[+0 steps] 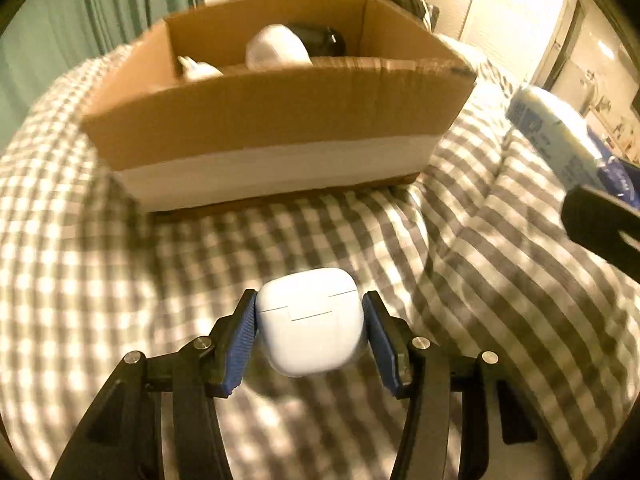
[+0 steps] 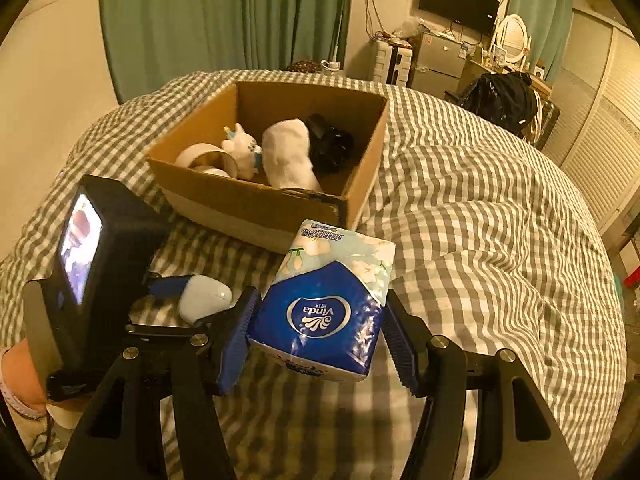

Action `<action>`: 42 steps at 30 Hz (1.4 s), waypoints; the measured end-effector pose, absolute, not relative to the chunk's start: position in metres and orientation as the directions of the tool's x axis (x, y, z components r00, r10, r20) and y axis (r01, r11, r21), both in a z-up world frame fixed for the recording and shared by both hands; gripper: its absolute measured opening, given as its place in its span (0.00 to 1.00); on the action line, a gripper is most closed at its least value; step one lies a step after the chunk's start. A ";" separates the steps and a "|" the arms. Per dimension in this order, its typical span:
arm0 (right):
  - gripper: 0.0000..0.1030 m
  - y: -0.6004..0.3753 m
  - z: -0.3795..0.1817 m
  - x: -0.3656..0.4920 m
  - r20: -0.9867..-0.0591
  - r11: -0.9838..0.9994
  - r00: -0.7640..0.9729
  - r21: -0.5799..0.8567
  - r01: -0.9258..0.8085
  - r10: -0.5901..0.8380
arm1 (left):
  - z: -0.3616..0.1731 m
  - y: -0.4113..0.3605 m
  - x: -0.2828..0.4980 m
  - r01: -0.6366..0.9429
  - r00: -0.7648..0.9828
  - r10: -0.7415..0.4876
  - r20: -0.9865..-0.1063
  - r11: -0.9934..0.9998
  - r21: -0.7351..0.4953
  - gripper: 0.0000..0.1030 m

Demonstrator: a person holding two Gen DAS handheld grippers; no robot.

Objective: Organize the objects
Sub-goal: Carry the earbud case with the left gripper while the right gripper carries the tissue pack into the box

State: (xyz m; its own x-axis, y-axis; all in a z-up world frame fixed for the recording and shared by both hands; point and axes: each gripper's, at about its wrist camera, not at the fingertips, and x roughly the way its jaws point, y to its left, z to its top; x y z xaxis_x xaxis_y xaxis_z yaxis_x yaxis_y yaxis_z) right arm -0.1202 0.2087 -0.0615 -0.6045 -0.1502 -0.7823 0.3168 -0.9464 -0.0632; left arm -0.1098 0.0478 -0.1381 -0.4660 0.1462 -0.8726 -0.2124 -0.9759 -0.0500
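Note:
My left gripper [image 1: 310, 314] is shut on a white earbud case [image 1: 310, 320] and holds it above the checked bedspread, in front of the open cardboard box [image 1: 260, 120]. My right gripper [image 2: 320, 320] is shut on a blue and white Vinda tissue pack [image 2: 328, 304], held to the right of the left gripper. The pack also shows at the right edge of the left wrist view [image 1: 560, 140]. The earbud case shows in the right wrist view [image 2: 204, 298]. The box [image 2: 256, 204] holds a white plush toy [image 2: 242, 150], tape rolls [image 2: 204, 158], a white sock [image 2: 290, 152] and a black object [image 2: 332, 140].
The grey and white checked bedspread [image 2: 480, 220] covers the bed, rumpled at the right. Green curtains [image 2: 224, 16] hang behind. A fridge, a suitcase, a wall TV and a chair with a black bag [image 2: 504, 98] stand beyond the bed's far side.

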 end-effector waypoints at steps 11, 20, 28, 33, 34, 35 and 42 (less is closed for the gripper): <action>0.58 0.189 -0.028 -0.069 -0.751 -0.940 -0.641 -0.083 0.330 -0.159 | -0.073 -0.003 -0.040 -0.185 -0.579 0.172 -0.797 -0.980 -0.076 0.52; 0.58 0.182 0.005 -0.047 -0.721 -0.929 -0.666 -0.085 0.361 -0.193 | -0.014 -0.023 -0.035 -0.204 -0.677 0.194 -0.710 -0.976 -0.073 0.52; 0.58 0.166 0.042 -0.073 -0.678 -0.910 -0.700 -0.112 0.398 -0.223 | 0.029 -0.032 -0.073 -0.202 -0.732 0.194 -0.653 -0.977 -0.065 0.52; 0.58 0.160 0.064 -0.111 -0.652 -0.917 -0.724 -0.110 0.383 -0.224 | 0.047 -0.033 -0.113 -0.182 -0.763 0.161 -0.626 -0.983 -0.031 0.52; 0.58 0.159 0.067 -0.121 -0.648 -0.918 -0.727 -0.109 0.383 -0.226 | 0.048 -0.034 -0.122 -0.178 -0.765 0.156 -0.625 -0.984 -0.027 0.52; 0.58 0.157 0.069 -0.133 -0.646 -0.918 -0.728 -0.103 0.382 -0.230 | 0.048 -0.034 -0.134 -0.173 -0.767 0.149 -0.624 -0.985 -0.022 0.52; 0.58 0.153 0.070 -0.206 -0.642 -0.926 -0.721 -0.043 0.374 -0.261 | 0.035 -0.032 -0.202 -0.142 -0.763 0.104 -0.638 -0.990 0.007 0.52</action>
State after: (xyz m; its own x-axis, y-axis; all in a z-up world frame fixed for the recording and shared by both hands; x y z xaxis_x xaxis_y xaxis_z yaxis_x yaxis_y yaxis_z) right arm -0.2060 0.1527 0.0703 -0.7208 -0.2612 -0.6420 0.3743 -0.9263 -0.0434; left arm -0.2018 -0.0318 0.0348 -0.7628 0.1043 -0.6382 -0.1416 -0.9899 0.0074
